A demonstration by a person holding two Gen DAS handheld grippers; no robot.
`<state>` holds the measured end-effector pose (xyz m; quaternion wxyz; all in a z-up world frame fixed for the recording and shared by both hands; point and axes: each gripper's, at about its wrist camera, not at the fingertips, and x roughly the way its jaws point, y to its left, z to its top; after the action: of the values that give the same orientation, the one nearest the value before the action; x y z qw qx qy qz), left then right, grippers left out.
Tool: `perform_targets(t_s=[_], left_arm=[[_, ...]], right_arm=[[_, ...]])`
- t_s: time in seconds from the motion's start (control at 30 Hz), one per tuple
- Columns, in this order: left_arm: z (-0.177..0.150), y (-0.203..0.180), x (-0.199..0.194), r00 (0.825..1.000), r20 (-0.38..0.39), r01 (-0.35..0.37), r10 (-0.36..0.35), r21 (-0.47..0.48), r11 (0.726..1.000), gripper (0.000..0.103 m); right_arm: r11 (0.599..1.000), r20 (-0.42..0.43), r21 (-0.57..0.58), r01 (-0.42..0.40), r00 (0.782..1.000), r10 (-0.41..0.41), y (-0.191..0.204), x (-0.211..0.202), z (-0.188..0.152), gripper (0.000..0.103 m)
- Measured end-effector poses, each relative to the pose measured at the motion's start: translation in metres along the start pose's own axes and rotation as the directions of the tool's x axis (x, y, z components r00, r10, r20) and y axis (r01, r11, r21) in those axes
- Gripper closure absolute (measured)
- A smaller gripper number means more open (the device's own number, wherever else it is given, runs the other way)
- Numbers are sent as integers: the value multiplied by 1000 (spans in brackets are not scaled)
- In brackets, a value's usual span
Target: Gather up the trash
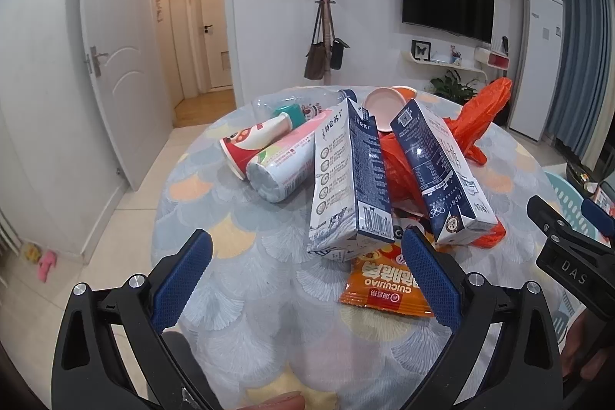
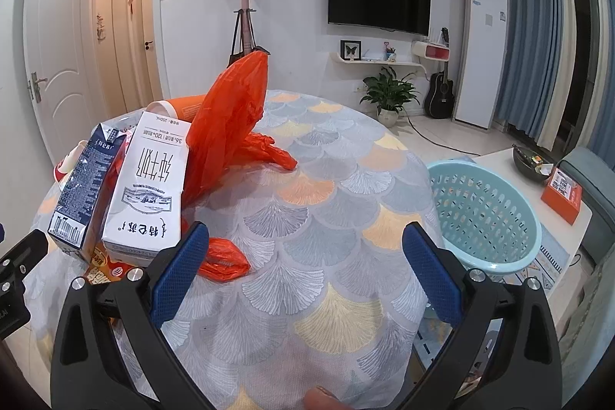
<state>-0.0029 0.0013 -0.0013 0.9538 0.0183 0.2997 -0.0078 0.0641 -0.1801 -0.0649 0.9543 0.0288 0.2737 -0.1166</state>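
Note:
Trash lies piled on a round table (image 1: 238,298). Two blue-and-white milk cartons (image 1: 348,179) (image 1: 442,175) lean on an orange plastic bag (image 1: 480,114). An orange snack packet (image 1: 384,283) lies flat in front of them. To the left lie a pink-and-white bottle (image 1: 284,160) and a red-and-white paper cup (image 1: 250,145). My left gripper (image 1: 307,279) is open just short of the cartons, holding nothing. My right gripper (image 2: 303,275) is open over bare tablecloth, with the cartons (image 2: 148,187) and the bag (image 2: 230,118) to its left. A light blue basket (image 2: 488,214) stands off the table's right edge.
A pink dish (image 1: 384,106), an orange cup (image 2: 184,106) and a clear bottle (image 1: 276,102) lie at the back of the pile. Beyond the basket stands a low white table (image 2: 538,195) with an orange box. A white door (image 1: 111,64) is open on the left.

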Motion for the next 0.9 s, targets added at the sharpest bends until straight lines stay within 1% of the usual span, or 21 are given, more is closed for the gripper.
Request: perform_targets(t_s=[0.9], left_arm=[[-1,0,2,1000,2,-9,9,1,1000,7]], right_arm=[[1000,8,10,0,1000,0,0,2,-2,6]])
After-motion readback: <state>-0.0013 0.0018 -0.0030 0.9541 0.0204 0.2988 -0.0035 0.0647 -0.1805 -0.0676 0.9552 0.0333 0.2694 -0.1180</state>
